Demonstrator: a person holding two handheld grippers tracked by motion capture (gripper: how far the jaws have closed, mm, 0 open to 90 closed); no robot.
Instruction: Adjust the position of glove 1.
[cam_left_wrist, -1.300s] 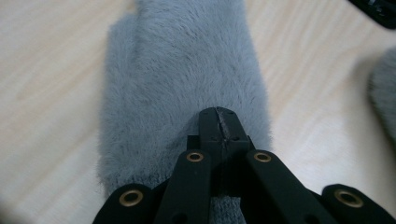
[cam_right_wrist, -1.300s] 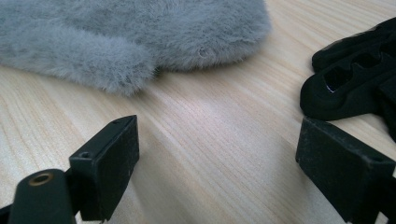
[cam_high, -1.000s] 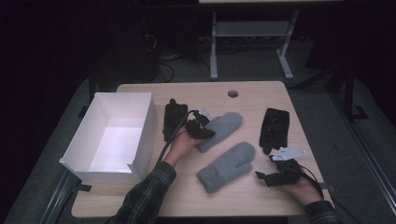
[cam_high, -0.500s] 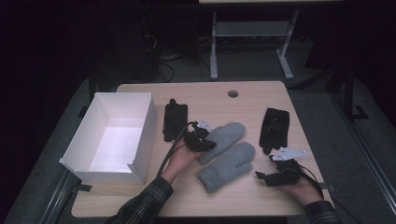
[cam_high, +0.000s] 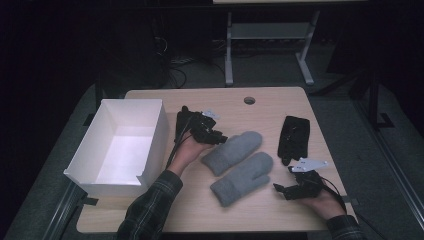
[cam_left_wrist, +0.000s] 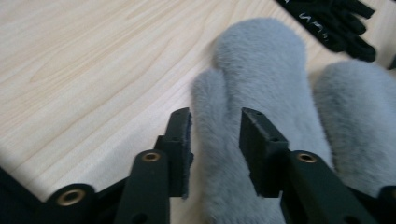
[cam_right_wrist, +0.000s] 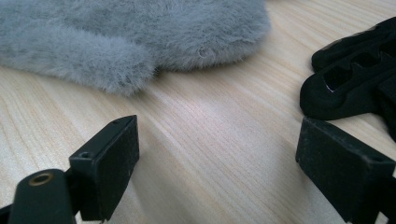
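- At table centre: left gripper (cam_left_wrist: 215, 135) sits at the cuff end of the upper grey mitten (cam_high: 232, 150), jaws part-spread, fur between them, not pinched yet.
- Lower grey mitten (cam_high: 242, 177) lies just beside it.
- Right gripper (cam_right_wrist: 217, 158) jaws wide apart over bare table (cam_right_wrist: 201, 154), holding nothing.
- Step, my guess: grabbing the mitten. White box (cam_high: 117, 145) at left is the likely drop.
- Next: close on the cuff, lift clear.

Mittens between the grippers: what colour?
Grey, plain and fuzzy, both mittens. The left gripper view shows it best.
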